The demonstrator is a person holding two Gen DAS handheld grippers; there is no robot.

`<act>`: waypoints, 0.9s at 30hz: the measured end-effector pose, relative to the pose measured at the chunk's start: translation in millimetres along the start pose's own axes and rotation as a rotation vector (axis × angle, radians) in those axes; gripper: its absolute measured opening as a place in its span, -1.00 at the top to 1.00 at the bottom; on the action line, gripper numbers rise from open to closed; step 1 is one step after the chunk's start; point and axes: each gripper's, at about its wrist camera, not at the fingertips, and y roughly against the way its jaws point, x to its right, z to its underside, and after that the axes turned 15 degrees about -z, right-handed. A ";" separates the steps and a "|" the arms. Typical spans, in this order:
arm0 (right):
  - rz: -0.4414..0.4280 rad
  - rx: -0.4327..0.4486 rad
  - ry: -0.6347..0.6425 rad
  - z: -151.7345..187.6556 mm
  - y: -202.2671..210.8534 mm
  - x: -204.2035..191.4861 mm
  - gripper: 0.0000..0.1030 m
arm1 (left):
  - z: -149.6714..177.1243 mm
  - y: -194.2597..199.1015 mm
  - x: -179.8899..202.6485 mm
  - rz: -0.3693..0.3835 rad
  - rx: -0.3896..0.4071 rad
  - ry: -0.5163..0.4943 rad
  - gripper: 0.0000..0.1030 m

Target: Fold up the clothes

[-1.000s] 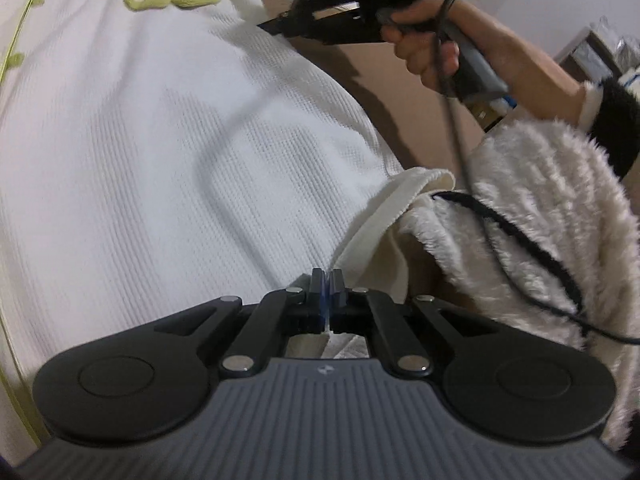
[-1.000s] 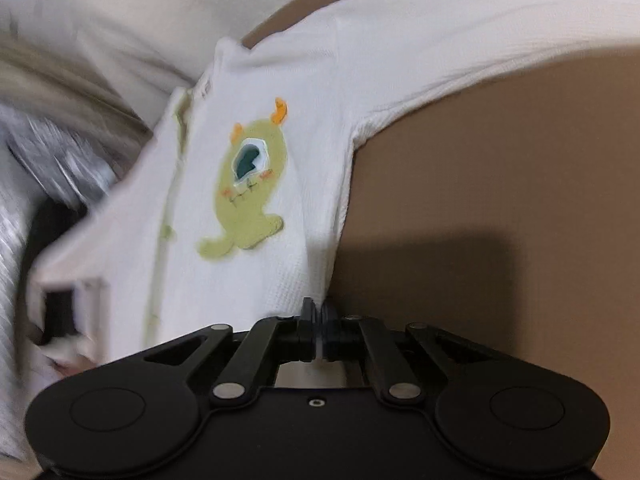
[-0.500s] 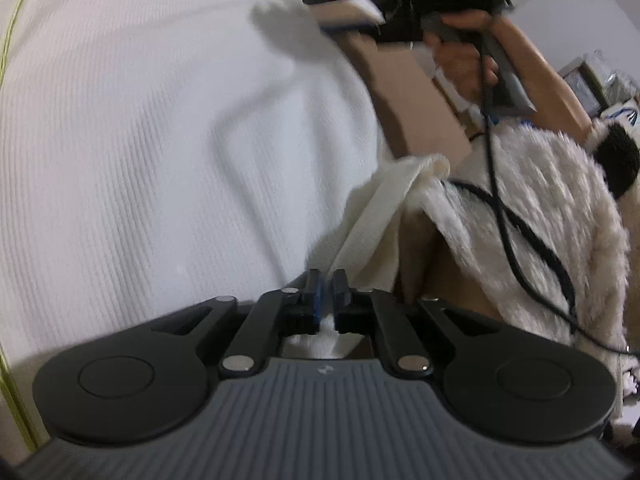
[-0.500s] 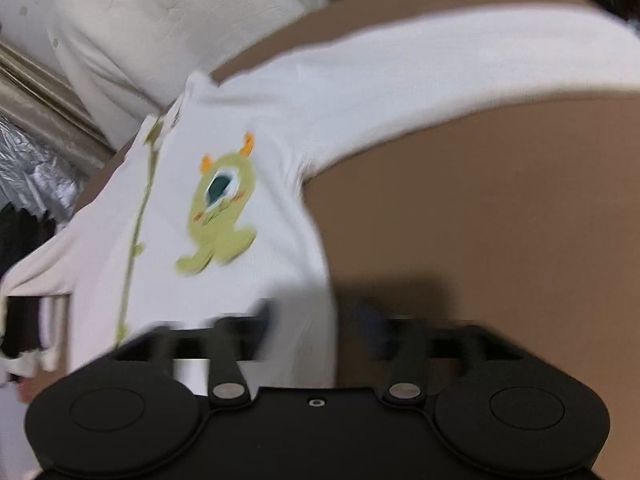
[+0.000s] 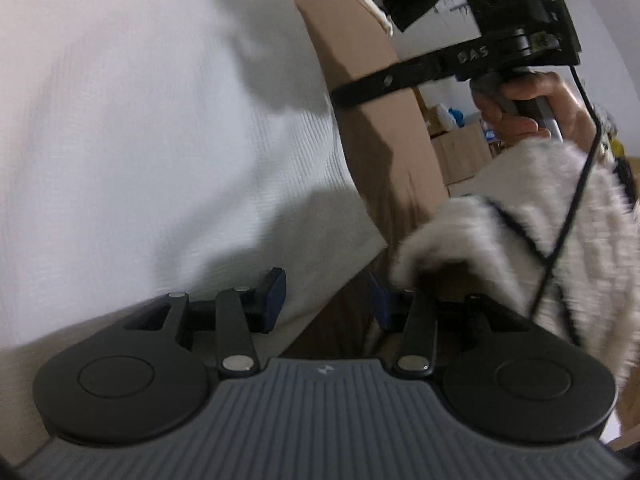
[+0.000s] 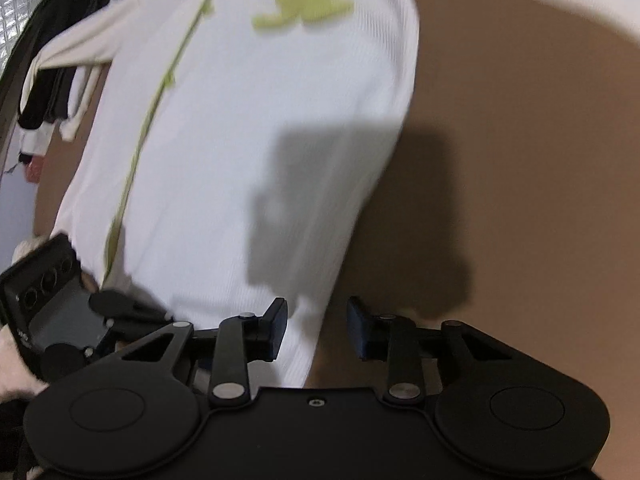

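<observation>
- The white top (image 5: 152, 128) lies spread flat on the brown counter (image 5: 376, 152), filling the left and middle of the left wrist view and the upper middle of the right wrist view.
- A thin green line (image 6: 160, 92) runs down the garment, and a green monster patch (image 6: 308, 0) sits at the top edge of the right wrist frame; both are blurred.
- The left claw (image 5: 326, 300) stands wide apart at the lower centre of its frame, holding nothing; its left pad (image 5: 274, 300) is over the cloth's lower corner, the other over bare counter.
- The right claw (image 6: 316, 330) is likewise spread open and empty, straddling the garment's right-hand edge near the bottom of its frame.
- In the upper right of the left wrist view, a hand (image 5: 532, 104) grips the handle of the other device, above a fluffy white sleeve (image 5: 540, 216) crossed by a black cable (image 5: 576, 196).
- Dark clothes (image 6: 52, 64) hang at the upper left of the right wrist view.
- Cardboard boxes (image 5: 460, 148) stand beyond the counter's edge.
</observation>
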 end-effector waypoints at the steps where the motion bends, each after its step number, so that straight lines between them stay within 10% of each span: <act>1: -0.010 0.049 0.006 -5.1 6.0 -5.7 0.23 | -0.5 4.3 -0.2 -0.018 0.007 -0.004 0.13; 8: -0.130 0.391 -0.076 -36.7 15.7 -40.0 0.00 | -14.1 63.8 -10.6 -0.237 0.169 -0.015 -0.12; 24: -0.139 0.408 0.402 -120.4 -157.9 -217.8 0.00 | -22.7 337.4 -201.9 -1.149 0.600 0.357 -0.46; 27: -0.099 0.349 0.560 -107.3 -196.8 -243.4 0.00 | -13.0 372.9 -241.8 -1.214 0.664 0.507 -0.50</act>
